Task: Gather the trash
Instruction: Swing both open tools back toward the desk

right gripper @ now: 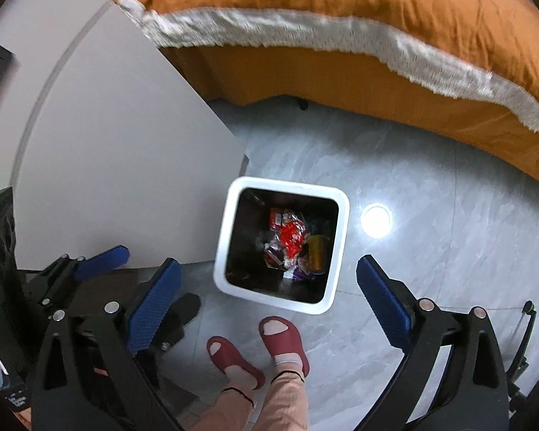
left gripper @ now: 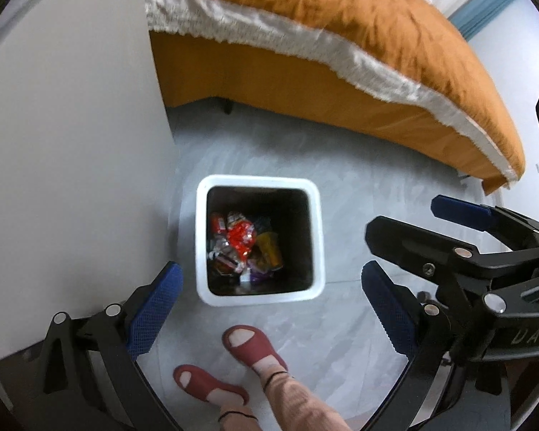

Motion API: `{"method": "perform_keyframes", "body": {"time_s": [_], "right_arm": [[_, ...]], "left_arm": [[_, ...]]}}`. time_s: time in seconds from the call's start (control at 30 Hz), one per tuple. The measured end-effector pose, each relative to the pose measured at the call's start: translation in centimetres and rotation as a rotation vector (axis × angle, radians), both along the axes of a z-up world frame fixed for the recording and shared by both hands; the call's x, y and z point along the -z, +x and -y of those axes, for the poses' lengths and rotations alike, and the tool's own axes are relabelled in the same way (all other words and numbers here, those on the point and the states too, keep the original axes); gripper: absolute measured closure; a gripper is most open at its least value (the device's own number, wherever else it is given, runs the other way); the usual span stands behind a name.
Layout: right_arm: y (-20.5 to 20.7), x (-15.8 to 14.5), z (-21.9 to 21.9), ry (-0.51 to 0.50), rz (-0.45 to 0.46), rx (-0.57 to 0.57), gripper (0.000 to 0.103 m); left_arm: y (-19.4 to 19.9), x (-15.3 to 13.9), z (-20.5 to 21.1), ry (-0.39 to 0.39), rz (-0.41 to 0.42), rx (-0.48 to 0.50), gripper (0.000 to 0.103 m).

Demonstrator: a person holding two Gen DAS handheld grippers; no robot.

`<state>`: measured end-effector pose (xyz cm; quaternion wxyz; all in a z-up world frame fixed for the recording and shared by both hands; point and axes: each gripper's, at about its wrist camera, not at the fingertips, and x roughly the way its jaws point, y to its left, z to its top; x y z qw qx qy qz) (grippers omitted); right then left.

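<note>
A white square trash bin [left gripper: 203,237] stands on the grey floor, also in the right wrist view [right gripper: 223,248]. Inside lie crumpled wrappers, a red one [left gripper: 239,239] [right gripper: 291,239] on top, and a yellow can [left gripper: 269,249] [right gripper: 318,249]. My left gripper [left gripper: 273,309] hangs open and empty above the bin's near side. My right gripper [right gripper: 269,301] is open and empty, also above the bin. The right gripper shows at the right of the left wrist view [left gripper: 413,222], and the left gripper at the left of the right wrist view [right gripper: 101,256].
A white table [left gripper: 72,143] [right gripper: 118,165] stands left of the bin. A bed with an orange cover [left gripper: 341,36] [right gripper: 341,7] lies behind. The person's feet in red slippers [left gripper: 255,348] [right gripper: 284,341] stand just before the bin. A lamp glare [right gripper: 376,220] shines on the floor.
</note>
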<state>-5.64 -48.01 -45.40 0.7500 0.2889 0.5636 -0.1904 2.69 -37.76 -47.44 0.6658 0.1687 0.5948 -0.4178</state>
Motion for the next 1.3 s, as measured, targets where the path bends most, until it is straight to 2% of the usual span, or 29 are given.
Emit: {"method": "perform_keyframes", "body": {"time_s": [0.1, 0.23, 0.4, 0.53, 0.63, 0.73, 0.83, 1.0, 1.3], "right_arm": [[-0.1, -3.6, -0.6, -0.015, 0.040, -0.007, 0.005], [-0.3, -10.5, -1.7, -0.077, 0.128, -0.018, 0.005], [-0.7, -17.9, -2.5, -0.133, 0.233, -0.018, 0.005], [-0.4, -23.4, -3.6, -0.192, 0.317, -0.062, 0.005], [0.6, -26.9, -5.0, -0.224, 0.388, -0.125, 0.005], [1.9, -29.6, -6.8, -0.264, 0.449, -0.183, 0.005], [3.4, -31.5, -8.3, -0.261, 0.504, -0.239, 0.005], [7.2, -33.8, -12.3, -0.259, 0.567, -0.389, 0.005], [13.3, -36.2, -19.5, -0.240, 0.632, -0.623, 0.005]], "left_arm": [[-0.7, -3.9, -0.1, -0.032, 0.033, 0.006, 0.005], [-1.6, -9.6, -0.8, -0.094, 0.091, -0.007, 0.005], [-2.6, -17.8, -2.4, -0.210, 0.176, -0.032, 0.005], [-2.7, -24.1, -4.6, -0.300, 0.254, -0.078, 0.005], [-2.2, -27.7, -6.8, -0.332, 0.328, -0.129, 0.005], [-1.3, -30.1, -9.1, -0.341, 0.404, -0.185, 0.005], [-0.2, -31.9, -11.9, -0.332, 0.477, -0.253, 0.005], [1.8, -33.9, -17.2, -0.277, 0.603, -0.381, 0.005], [6.6, -34.8, -26.5, -0.178, 0.674, -0.639, 0.005]]}}
